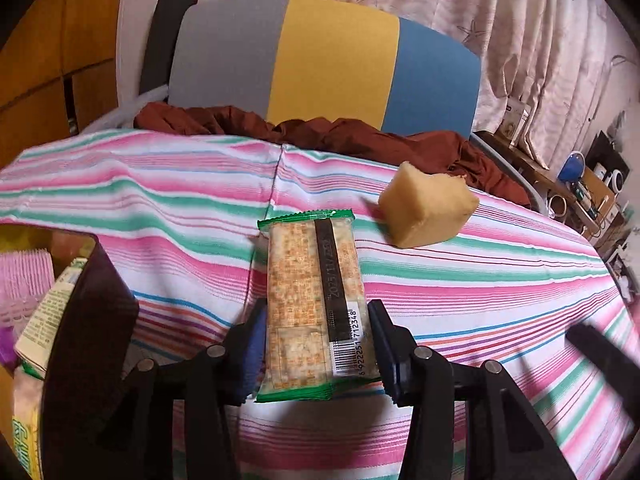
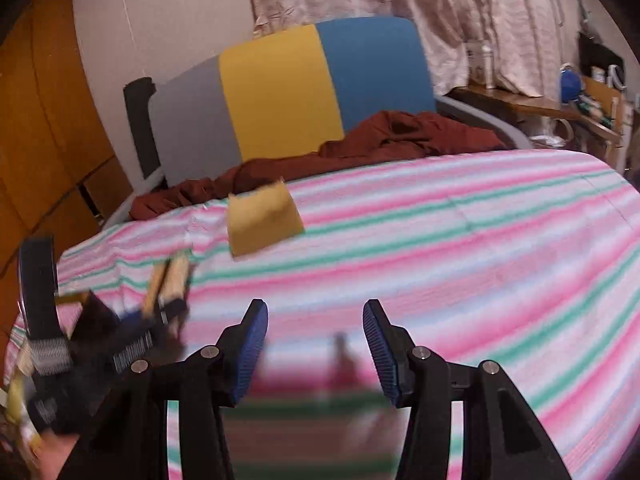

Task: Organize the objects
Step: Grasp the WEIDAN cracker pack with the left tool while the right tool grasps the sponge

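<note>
Gripping a cracker packet point(image 1: 316, 304), the left gripper point(image 1: 318, 344) is holding it lengthwise between both blue pads, barcode end nearest the lens, green-edged far end pointing toward 12 o'clock. Jaws are closed on the packet's two long sides. The packet is being held over the bed's striped sheet point(image 1: 500, 280); whether its underside is touching the sheet cannot be told.

At 1 o'clock from the packet, a yellow sponge block point(image 1: 426, 210) is resting on the sheet, apart from the packet. Beyond it, at 12 o'clock, a rumpled maroon cloth point(image 1: 360, 136) is lying along the far edge of the bed, against a grey, yellow and blue panel point(image 1: 332, 64). At 9 o'clock, low in the left wrist view, a dark container point(image 1: 88, 340) is showing a cream and green carton point(image 1: 40, 320) beside it.

The right gripper point(image 2: 315, 344) is hanging over the sheet with its jaws standing apart and nothing between them. In the right wrist view, blurred, the left gripper is appearing at 9 o'clock with the packet in its grasp, and the sponge block is sitting at 11 o'clock.
</note>
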`<state>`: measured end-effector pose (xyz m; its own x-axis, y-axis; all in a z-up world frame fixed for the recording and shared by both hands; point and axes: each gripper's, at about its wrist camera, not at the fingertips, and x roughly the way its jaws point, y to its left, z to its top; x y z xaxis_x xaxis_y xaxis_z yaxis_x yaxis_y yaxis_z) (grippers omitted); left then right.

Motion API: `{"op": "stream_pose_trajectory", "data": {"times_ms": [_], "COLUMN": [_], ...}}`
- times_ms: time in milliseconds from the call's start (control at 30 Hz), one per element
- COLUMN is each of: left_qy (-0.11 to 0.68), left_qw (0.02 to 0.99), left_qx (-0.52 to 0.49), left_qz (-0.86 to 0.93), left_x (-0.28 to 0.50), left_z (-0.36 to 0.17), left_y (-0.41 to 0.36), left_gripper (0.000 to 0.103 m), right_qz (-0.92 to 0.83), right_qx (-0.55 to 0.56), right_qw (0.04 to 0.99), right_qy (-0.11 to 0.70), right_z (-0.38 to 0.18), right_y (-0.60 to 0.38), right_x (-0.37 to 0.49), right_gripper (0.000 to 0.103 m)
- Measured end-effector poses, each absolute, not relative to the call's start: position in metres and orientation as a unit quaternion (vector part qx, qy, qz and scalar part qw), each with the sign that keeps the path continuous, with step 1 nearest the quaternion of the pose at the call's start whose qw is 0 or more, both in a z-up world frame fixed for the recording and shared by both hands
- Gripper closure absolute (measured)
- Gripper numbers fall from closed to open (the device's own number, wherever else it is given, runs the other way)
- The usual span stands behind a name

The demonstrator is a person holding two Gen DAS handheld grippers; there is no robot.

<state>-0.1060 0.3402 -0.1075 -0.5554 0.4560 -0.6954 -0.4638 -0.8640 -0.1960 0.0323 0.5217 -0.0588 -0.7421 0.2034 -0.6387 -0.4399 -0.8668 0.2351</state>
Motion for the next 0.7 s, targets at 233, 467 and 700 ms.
{"op": "stream_pose_trajectory", "data": {"times_ms": [233,467,700], "left_qy": [-0.005,-0.008,-0.010], "left_qw": [0.265,0.265,0.266], "left_qx": [-0.397,-0.396,-0.396], "left_qz": [0.879,0.879,0.879], "left_x": [-0.108,-0.107,-0.106], "left_z": [-0.110,-0.111,-0.112], "left_y": [0.339,0.338,0.338], "left_gripper": [0.054,0.054,0.054], "right_qz": [0.923,0.926,0.915], "right_qx": [-0.320,-0.343,-0.378], "right_qw": [0.143,0.106,0.117], "right_qy": [0.160,0.121,0.081], "right_z": [-0.043,-0.050,-0.076], "right_y": [0.537,0.532,0.525], "right_x": [-0.028,-0.092,-0.129], "right_gripper": [0.031,0.021,0.020]}}
